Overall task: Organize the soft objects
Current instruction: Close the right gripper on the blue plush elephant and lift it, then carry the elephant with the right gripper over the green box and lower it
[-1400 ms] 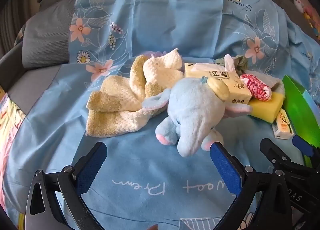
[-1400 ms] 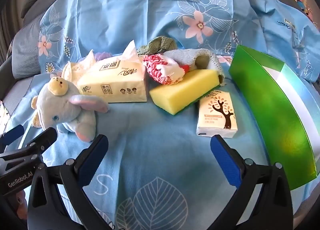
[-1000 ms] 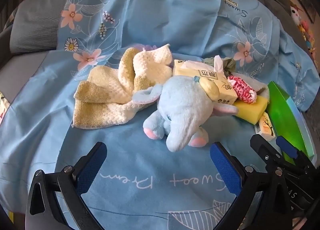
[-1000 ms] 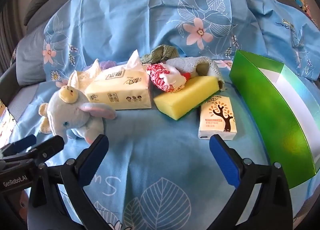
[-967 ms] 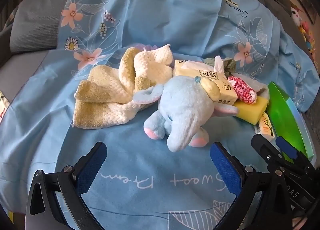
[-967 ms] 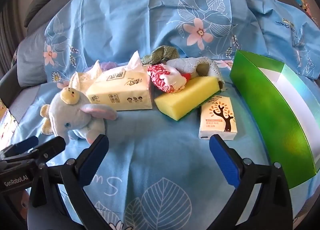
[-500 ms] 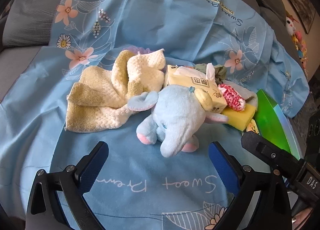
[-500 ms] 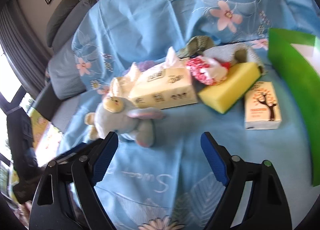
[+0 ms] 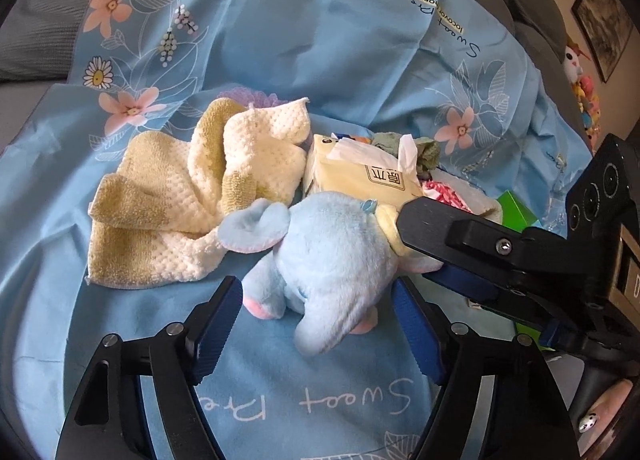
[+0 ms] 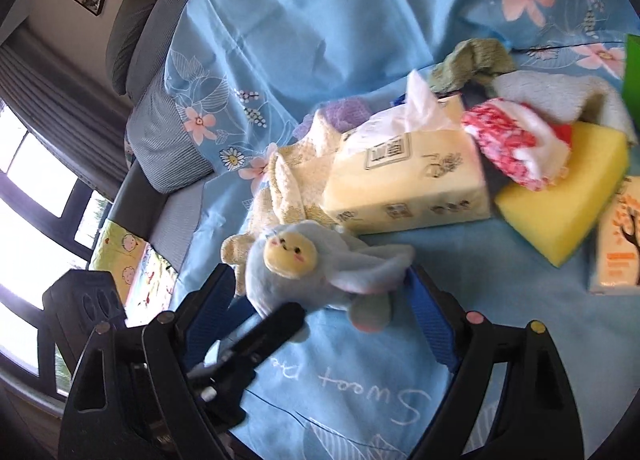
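Left tongs [image 9: 316,324] spread, jaws just narrowed, plush elephant [image 9: 332,256] between them on blue sheet [image 9: 320,40] printed "Sweet Dream"; right tongs [image 10: 320,300] spread, flanking same toy. At 1 o'clock: tissue pack [image 10: 404,180], tissue protruding, Chinese lettering. Cream towel [image 9: 192,196] at 10 o'clock.

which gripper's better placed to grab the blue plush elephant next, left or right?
Left, probably. The left gripper has the plush elephant centred between its jaws, which have just been closing. The right gripper straddles it too, but from the side, crossing the left.
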The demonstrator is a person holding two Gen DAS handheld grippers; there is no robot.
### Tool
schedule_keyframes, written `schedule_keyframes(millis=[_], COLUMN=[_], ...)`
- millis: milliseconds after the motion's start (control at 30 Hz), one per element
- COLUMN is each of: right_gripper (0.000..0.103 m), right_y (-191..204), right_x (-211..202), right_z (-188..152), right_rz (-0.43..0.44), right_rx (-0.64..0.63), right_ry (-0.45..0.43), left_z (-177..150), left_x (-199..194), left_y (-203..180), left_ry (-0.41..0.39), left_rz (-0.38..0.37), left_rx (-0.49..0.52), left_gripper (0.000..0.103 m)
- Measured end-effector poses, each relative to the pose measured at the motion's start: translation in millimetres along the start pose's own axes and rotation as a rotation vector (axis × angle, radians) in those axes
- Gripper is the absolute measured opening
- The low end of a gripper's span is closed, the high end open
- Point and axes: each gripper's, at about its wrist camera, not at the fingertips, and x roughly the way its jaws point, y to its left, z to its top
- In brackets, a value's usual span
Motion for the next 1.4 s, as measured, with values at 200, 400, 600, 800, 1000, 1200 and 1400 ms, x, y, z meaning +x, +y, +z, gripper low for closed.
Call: schedule_keyframes(millis=[200, 400, 600, 800, 1000, 1200, 1400], right_gripper=[0.09, 0.078, 0.07, 0.07, 0.07, 0.07, 0.07], right_y=[-1.6, -8.7, -11.5, -8.1, -13.5, -43.2, -81.4], right_x=[21.7, 40.9, 31.0, -17.3, -86.4, -148.4, -197.1], right_z=[9.8, 10.9, 6.5, 2.9, 4.1, 3.0, 2.0], right_rz=[-0.005, 0.026, 0.083, 0.075, -0.002, -0.082, -0.155], right_rx=[0.013, 0.023, 0.024, 0.0, -0.017, 0.034, 0.125], right_ry=[0.054, 0.087, 0.042, -0.061, -0.203, -0.341, -0.445], left_z=[4.4, 7.2, 4.9, 5.7, 9.1, 10.3, 4.7], left_x=[17.4, 24.1, 16.9, -6.0, -18.0, -12.9, 6.6], left_y=[2.3, -6.8, -20.2, -61.7, -123.1, -193.6, -253.9], left_ry=[0.035, 0.032, 0.028, -0.021, -0.058, -0.055, -0.007], left_rz=[-0.07, -0.073, -0.062, -0.107, -0.177, -0.267, -0.36], left_rx=[-0.023, 0.01, 0.064, 0.162, 0.272, 0.389, 0.479], left_gripper=[0.066, 0.056, 0.055, 0.055, 0.055, 0.054, 0.054])
